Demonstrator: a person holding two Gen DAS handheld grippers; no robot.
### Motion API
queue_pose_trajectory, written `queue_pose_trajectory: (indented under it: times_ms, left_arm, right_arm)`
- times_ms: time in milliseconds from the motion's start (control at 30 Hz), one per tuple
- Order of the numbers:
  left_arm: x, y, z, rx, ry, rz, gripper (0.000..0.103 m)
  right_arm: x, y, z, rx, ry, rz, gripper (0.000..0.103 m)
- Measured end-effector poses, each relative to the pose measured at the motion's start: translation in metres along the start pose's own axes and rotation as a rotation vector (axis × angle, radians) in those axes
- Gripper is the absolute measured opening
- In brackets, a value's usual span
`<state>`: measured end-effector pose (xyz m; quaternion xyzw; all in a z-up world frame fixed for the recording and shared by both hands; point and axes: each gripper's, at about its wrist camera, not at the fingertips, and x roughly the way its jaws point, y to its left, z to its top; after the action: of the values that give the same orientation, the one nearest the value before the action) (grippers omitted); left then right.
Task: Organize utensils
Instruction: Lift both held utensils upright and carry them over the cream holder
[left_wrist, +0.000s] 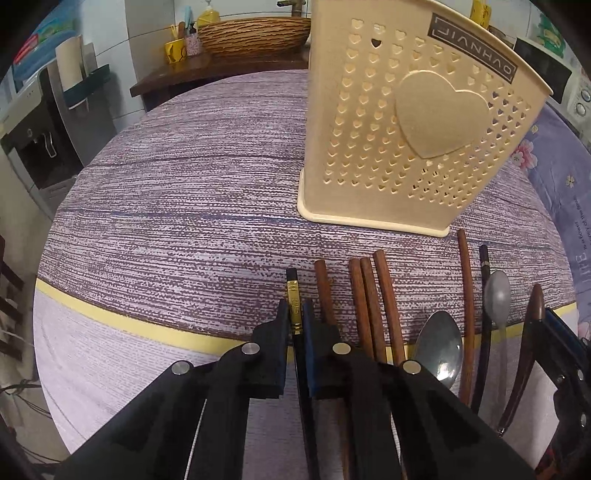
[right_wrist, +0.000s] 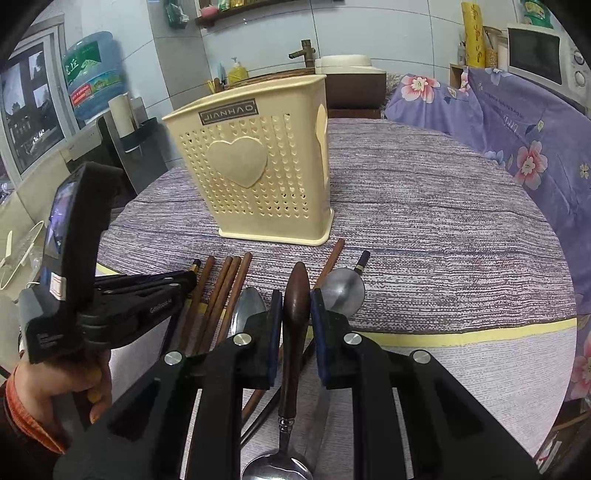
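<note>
Kitchen corner w/ a round table (left_wrist: 166, 206) under a purple striped cloth; sink bowl, soap bottle & water cooler sit at the back. Left wrist view: the cream holder (left_wrist: 410, 122) w/ heart holes stands upright on the cloth, just past the row of utensils. The left gripper (left_wrist: 295, 325) has its jaws squeezed together on a black chopstick (left_wrist: 293, 295) w/ a gold band, which pokes out past the tips. Next to it lie brown chopsticks (left_wrist: 384, 295), then a metal spoon (left_wrist: 441, 347), one more brown stick, a 2nd black stick (left_wrist: 484, 266), a grey spoon & the wood-handled spoon (left_wrist: 534, 306) far right. Right wrist view: the right gripper (right_wrist: 297, 314) is clamped on that wood-handled spoon (right_wrist: 296, 306), by the brown handle; its shiny bowl shows at the bottom edge. The holder (right_wrist: 255, 166) is near, straight ahead & a bit to the left in this view. A hand (right_wrist: 62, 384) w/ an orange sleeve holds the left gripper at the left side. Can't see inside the holder from either view, so can't tell if anything is in it yet. My guess: job is near the start. Two things are gripped, not yet lifted far, & most sticks + spoons are on the cloth. Left to do: carry each one over & drop it in the holder.
</note>
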<state>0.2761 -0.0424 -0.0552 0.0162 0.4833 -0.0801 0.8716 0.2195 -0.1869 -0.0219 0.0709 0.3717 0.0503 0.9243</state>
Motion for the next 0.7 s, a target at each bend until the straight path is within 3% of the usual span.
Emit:
queue_pose_trajectory:
  times_ms: [167,433,700]
  left_arm:
    - [-0.017,0.006,0.0,-0.014,-0.068,-0.009,0.008]
    - [-0.102,0.02,-0.006,-0.043,-0.266,-0.111,0.008]
    - [-0.161,0.035,-0.014,-0.056,-0.428,-0.122,0.008]
  right_arm:
    - [-0.014,-0.002,-0.002,-0.013,-0.036,0.025,0.016]
    - [-0.07,-0.008,-0.004,-0.034,-0.133,0.092,0.016]
    - [-0.111,-0.015,-0.004,-0.044,-0.199,0.109,0.016]
